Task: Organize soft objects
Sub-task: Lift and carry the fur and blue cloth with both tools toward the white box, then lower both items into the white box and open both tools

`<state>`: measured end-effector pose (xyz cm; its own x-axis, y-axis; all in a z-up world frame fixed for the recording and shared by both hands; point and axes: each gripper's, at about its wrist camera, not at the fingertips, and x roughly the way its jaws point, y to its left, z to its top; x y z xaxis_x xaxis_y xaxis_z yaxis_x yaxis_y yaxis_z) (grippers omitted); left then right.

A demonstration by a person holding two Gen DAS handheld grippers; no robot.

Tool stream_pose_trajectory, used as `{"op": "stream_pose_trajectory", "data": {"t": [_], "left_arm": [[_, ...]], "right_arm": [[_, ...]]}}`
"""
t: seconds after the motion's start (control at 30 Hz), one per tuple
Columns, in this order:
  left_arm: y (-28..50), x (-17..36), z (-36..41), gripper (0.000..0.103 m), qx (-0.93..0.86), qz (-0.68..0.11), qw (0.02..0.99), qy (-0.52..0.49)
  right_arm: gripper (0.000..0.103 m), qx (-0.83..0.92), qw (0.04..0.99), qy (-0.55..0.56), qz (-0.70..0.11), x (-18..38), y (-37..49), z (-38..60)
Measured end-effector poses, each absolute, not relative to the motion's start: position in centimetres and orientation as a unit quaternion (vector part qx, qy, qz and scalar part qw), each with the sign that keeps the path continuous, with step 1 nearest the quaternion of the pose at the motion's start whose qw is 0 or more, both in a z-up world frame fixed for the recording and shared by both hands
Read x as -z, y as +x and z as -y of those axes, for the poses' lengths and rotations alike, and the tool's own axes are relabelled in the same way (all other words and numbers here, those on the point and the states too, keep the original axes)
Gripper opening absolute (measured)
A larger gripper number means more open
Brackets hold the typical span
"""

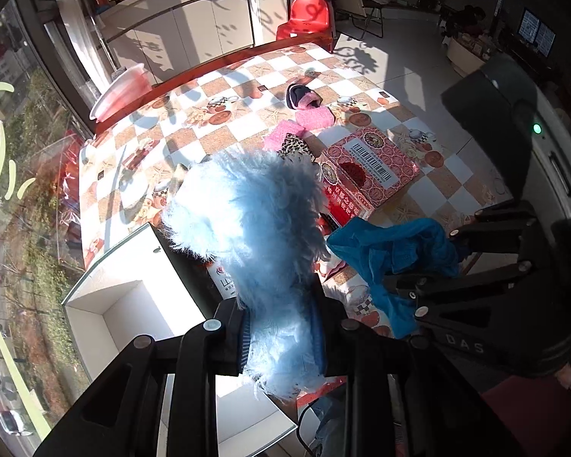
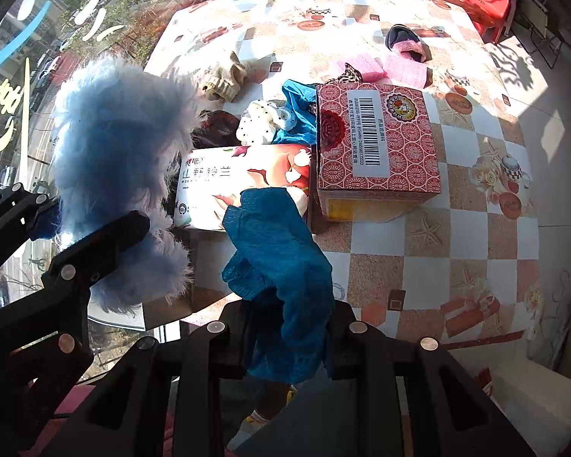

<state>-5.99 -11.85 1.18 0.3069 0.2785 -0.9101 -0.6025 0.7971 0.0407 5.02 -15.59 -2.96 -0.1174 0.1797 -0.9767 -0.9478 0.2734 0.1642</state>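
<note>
My left gripper (image 1: 281,339) is shut on a fluffy light-blue piece (image 1: 251,224) and holds it up over the near left of the table; it also shows in the right wrist view (image 2: 118,175). My right gripper (image 2: 289,327) is shut on a teal blue cloth (image 2: 281,266), which also shows in the left wrist view (image 1: 396,255). An open white box (image 1: 133,304) stands below the fluffy piece. A beige knit item (image 2: 224,76), a white dotted cloth (image 2: 259,122), a dark red cloth (image 2: 217,125) and another blue cloth (image 2: 297,110) lie on the checkered table (image 2: 437,259).
A red patterned carton (image 2: 377,141) and a tissue pack (image 2: 243,186) sit mid-table. Pink sponges (image 2: 361,68), a pink slipper (image 2: 407,45) and a leopard-print piece (image 1: 297,148) lie beyond. A red chair (image 1: 308,15) and a pink basin (image 1: 122,87) stand at the far edge. A window is on the left.
</note>
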Motion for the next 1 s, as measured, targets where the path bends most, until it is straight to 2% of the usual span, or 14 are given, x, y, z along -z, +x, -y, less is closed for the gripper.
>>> {"op": "stream_pose_trajectory", "data": {"t": [0.4, 0.67, 1.0], "left_arm": [[-15.3, -0.5, 6.7, 0.028, -0.418, -0.487, 0.727, -0.245], [-22.1, 3.2, 7.6, 0.028, -0.442, -0.53, 0.673, -0.267], [-25.1, 5.5, 8.7, 0.028, -0.445, -0.548, 0.638, -0.308]], "right_arm": [[0.028, -0.562, 0.517, -0.402, -0.505, 2.5, -1.5, 11.0], [0.028, -0.608, 0.467, -0.445, -0.462, 1.9, -7.1, 8.4], [0.028, -0.641, 0.411, -0.472, -0.444, 1.7, -13.7, 5.9]]}}
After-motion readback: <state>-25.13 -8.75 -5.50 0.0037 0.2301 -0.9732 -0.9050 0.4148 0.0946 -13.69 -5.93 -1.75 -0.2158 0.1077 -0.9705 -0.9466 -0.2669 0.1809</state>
